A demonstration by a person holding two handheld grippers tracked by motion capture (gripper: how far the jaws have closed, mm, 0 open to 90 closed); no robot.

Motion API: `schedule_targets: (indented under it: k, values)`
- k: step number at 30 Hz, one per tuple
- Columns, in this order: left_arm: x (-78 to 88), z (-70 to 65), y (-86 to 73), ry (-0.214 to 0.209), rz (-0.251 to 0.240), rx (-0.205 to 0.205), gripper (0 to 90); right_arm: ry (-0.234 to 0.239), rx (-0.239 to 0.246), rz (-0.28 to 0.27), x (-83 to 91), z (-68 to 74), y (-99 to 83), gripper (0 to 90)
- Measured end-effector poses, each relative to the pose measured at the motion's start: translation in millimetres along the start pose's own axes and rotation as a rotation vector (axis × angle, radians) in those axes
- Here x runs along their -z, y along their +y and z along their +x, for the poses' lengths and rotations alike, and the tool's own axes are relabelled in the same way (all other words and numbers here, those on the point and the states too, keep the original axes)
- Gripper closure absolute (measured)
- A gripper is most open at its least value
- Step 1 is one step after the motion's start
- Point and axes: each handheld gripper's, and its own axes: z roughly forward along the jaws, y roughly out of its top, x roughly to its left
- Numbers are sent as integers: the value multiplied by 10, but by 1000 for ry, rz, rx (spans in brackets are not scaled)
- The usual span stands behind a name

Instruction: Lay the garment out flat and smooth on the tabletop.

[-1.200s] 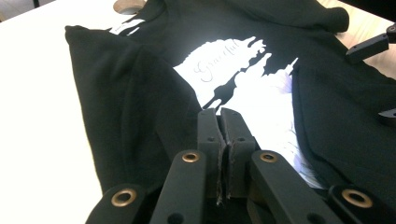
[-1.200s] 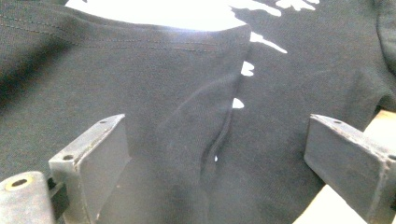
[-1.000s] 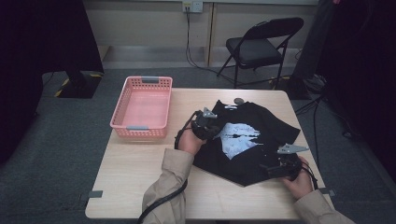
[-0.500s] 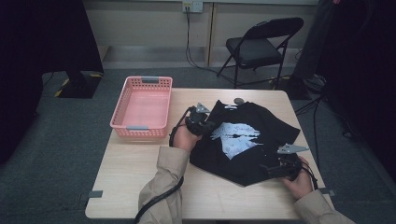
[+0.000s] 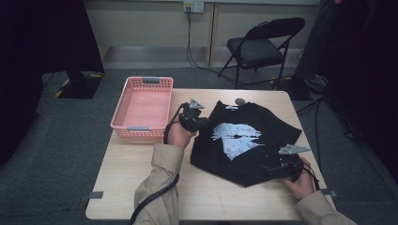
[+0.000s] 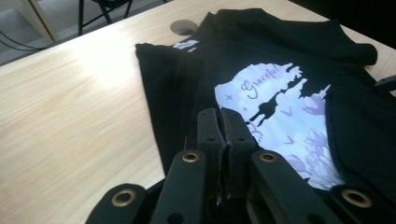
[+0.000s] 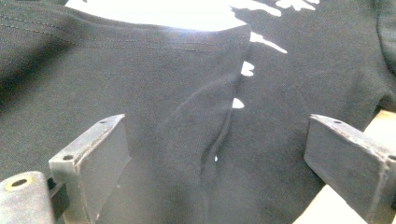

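Black cotton, a T-shirt [image 5: 246, 140] with a pale print, lies spread on the wooden table [image 5: 141, 183] between my two tools. Off to the left of my left gripper [image 5: 193, 123] sits a pink basket [image 5: 143, 105], empty, close but not in the way. That gripper's jaws are pressed together on the shirt's left edge, and the fabric runs away from it to the right. My right gripper [image 5: 274, 169] rests at the shirt's near right hem, jaws wide apart with cloth [image 7: 210, 140] lying between them, unpinched. I judge the fold goes across the shirt; nothing blocks it. A folding chair [image 5: 263, 47] stands beyond the table.
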Motion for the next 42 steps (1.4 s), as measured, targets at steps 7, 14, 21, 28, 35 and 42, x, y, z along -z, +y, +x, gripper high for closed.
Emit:
schedule_targets:
  k: [7, 14, 21, 28, 35, 42]
  values:
    - [69, 156, -11, 24, -24, 31, 878, 0, 0, 0, 0, -1, 0, 64]
    - [157, 296, -47, 52, -35, 55, 878, 0, 0, 0, 0, -1, 0, 64]
    - [241, 445, -94, 81, -51, 82, 878, 1, 0, 0, 0, -1, 0, 64]
    - [296, 731, -208, 148, -48, 130, 877, 1, -1, 0, 0, 0, 0, 64]
    - [271, 966, -260, 261, -102, 145, 704, 2, -1, 1, -1, -1, 1, 64]
    - [311, 838, -252, 301, -140, 66, 261, 1, -1, 1, -1, -1, 1, 64]
